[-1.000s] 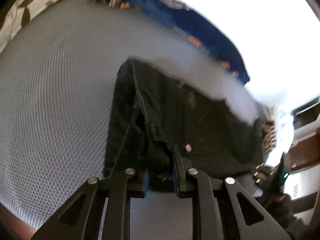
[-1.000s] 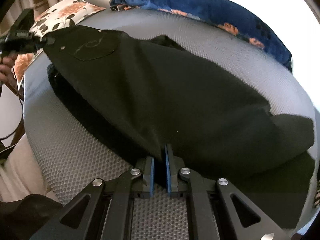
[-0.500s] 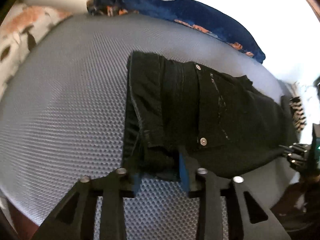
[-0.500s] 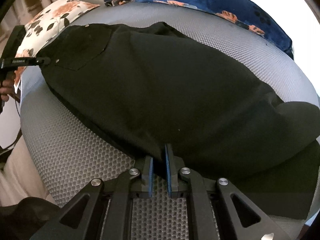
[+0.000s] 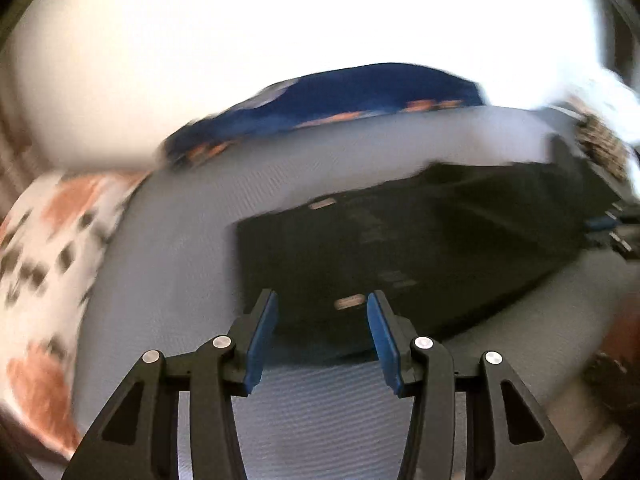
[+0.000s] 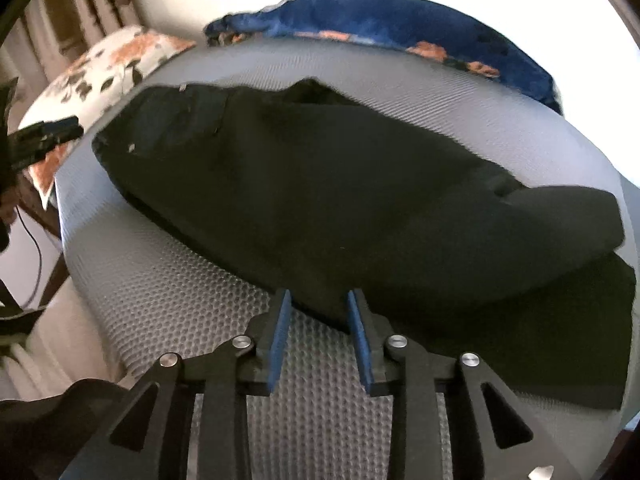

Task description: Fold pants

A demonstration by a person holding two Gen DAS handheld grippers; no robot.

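Pants, black, folded lengthwise, lie flat on a grey mesh-textured mattress. Long axis in the right wrist view runs from the waist with pocket rivets at upper left to the leg ends at lower right, the upper leg's end stopping short of the lower one's. Right gripper: jaws opening, blue pads clear of the cloth, near edge of the pants between them. Left gripper: jaws opening, holding nothing, above the waist end; view blurred. Blue patterned blanket along the far edge; floral pillow beyond the waist.

Left view motion-blurred; blown-out white glare above; fisheye edges warped.
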